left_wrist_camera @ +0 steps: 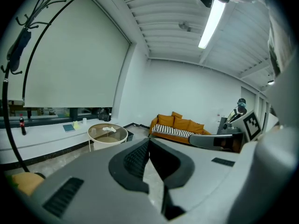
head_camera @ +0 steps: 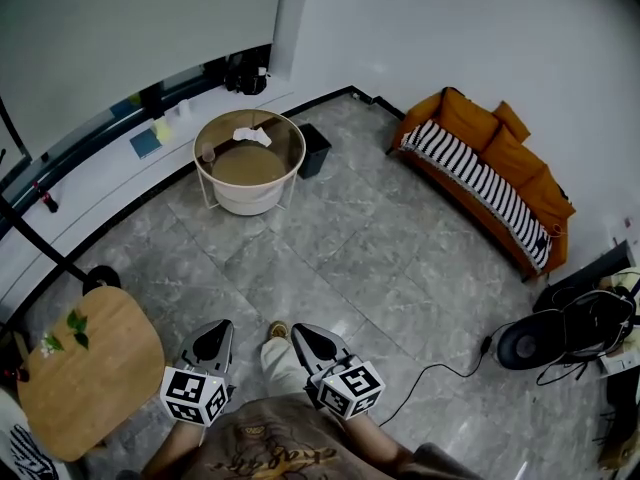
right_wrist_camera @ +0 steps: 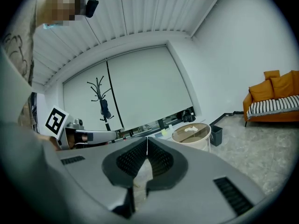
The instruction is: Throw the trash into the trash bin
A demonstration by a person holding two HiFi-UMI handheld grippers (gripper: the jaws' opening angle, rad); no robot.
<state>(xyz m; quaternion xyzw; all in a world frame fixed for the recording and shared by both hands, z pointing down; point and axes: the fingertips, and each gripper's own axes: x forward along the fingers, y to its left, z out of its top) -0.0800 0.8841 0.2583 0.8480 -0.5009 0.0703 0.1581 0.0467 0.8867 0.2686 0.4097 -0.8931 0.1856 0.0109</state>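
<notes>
Grey floor tiles fill the room, and places are given from the round glass table by the far wall. Well short of that table and to its left, a wooden table is seen, which plays no part in the task. Next, the left gripper is held low in front of the person, well apart from the glass table and aimed roughly toward it. Its jaws are pressed together with nothing between them, presumably because nothing has been reached yet. On the glass table's top lies the trash, a crumpled white paper, not yet picked up. The right gripper is carried beside the left one, equally far from the glass table. It too is closed tight and empty, and would have to be opened before the paper could be taken. Just beside the glass table, on its right, the bin is set on the floor, so only a short carry should be needed. Well to the right of the glass table, a sofa lines the wall.
</notes>
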